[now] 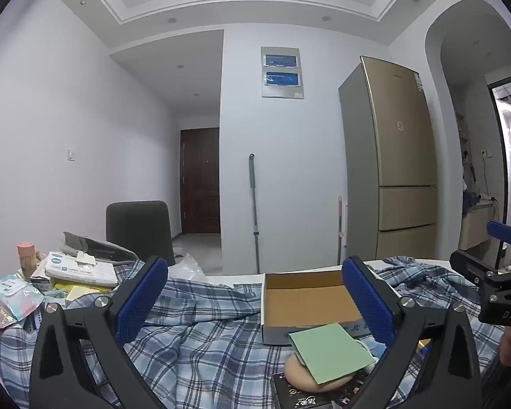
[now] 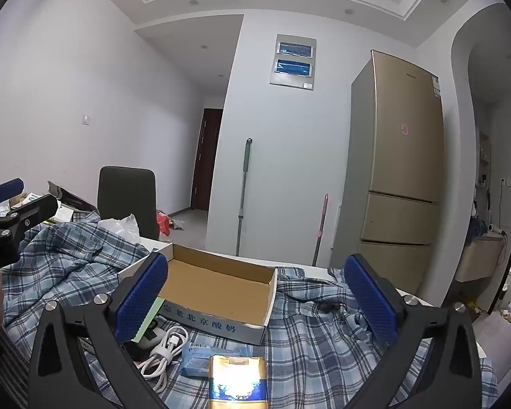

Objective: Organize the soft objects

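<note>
both grippers are being held above a desk that is being covered by a rumpled blue plaid shirt, and nothing is being gripped by either one. the left gripper is being kept wide apart, its blue pads standing on either side of an open cardboard box, and the right gripper is likewise being kept wide, with the same box seen between its pads. the box is being shown empty and is resting on the shirt. just in front of it, a green sponge sheet is lying on a round beige puff, which is itself sitting on a dark printed packet. in the right wrist view a coiled white cable, a blue pack and a shiny gold and blue packet are lying close in front of the box. the step in hand is being judged as the picking of a soft piece for the box, with no item placed yet. for a good grasp, the green sheet is best being approached from its free edge, with one pad being slid under it so the puff beneath is not being dragged along. the shirt folds are best being avoided, since cloth being pinched together with the sheet could be tugging the box aside. a pile of tissue packs at the far left is being left untouched.
</note>
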{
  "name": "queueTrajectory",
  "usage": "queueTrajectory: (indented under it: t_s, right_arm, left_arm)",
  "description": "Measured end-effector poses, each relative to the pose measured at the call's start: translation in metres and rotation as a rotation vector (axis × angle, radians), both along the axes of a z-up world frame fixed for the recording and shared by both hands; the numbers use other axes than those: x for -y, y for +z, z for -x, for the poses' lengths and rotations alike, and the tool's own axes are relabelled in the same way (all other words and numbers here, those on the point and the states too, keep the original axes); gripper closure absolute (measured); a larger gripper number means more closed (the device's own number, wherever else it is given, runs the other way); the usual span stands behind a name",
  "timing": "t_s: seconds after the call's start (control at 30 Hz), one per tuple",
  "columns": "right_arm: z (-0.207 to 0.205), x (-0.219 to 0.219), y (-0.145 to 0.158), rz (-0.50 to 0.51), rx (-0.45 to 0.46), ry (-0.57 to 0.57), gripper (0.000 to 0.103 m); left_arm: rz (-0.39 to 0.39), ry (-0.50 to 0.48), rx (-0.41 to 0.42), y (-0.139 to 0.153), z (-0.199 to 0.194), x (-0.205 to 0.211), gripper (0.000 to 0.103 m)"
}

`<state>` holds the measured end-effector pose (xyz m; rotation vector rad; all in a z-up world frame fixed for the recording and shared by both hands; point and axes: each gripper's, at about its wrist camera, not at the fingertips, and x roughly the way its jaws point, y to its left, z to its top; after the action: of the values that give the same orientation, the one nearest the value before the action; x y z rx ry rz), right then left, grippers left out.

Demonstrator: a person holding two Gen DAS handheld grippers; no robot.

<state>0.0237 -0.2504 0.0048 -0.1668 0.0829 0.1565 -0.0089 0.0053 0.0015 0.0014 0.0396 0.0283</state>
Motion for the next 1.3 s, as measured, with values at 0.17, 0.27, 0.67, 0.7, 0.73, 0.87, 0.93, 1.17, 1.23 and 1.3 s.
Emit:
queueTrajectory:
  t_s: [0.17,0.27,0.67,0.7,0.73,0.87,0.93,1.17,1.23,1.3]
  right_arm:
    - [0.000,-0.001,0.000,0.004,0.002,-0.001,0.000]
    - [0.001,-0.001,0.000,0.005,0.002,-0.002,0.000]
    - [0.000,-0.002,0.000,0.006,-0.001,-0.002,0.000]
    - [0.000,-0.002,0.000,0.007,-0.002,-0.003,0.000]
    - [0.000,-0.002,0.000,0.006,-0.002,-0.003,0.000]
    - [0.002,-0.001,0.000,0.003,0.007,-0.004,0.000]
    - [0.003,-0.001,0.000,0.002,0.016,-0.003,0.000]
    - [0.004,-0.010,-0.002,0.047,0.018,0.003,0.000]
    - [0.006,-0.009,-0.002,0.045,0.026,0.003,0.000]
    - [0.006,-0.009,-0.002,0.042,0.025,0.002,0.000]
  left_arm:
    - [-0.012,-0.008,-0.013,-0.001,-0.001,0.001,0.000]
    - [-0.018,0.018,-0.015,-0.001,-0.002,0.002,0.000]
    - [-0.022,-0.008,-0.014,-0.004,-0.004,0.003,0.000]
    - [-0.023,-0.009,-0.014,-0.003,-0.004,0.002,0.000]
    - [-0.022,-0.010,-0.014,-0.003,-0.004,0.002,0.000]
    - [-0.029,-0.020,-0.014,-0.002,-0.003,0.003,0.000]
    - [-0.028,-0.026,-0.012,-0.002,-0.003,0.003,0.000]
    - [-0.022,-0.043,-0.017,-0.002,-0.005,0.003,0.000]
    - [-0.025,-0.043,-0.017,-0.002,-0.005,0.003,0.000]
    - [-0.028,-0.046,-0.016,-0.003,-0.005,0.003,0.000]
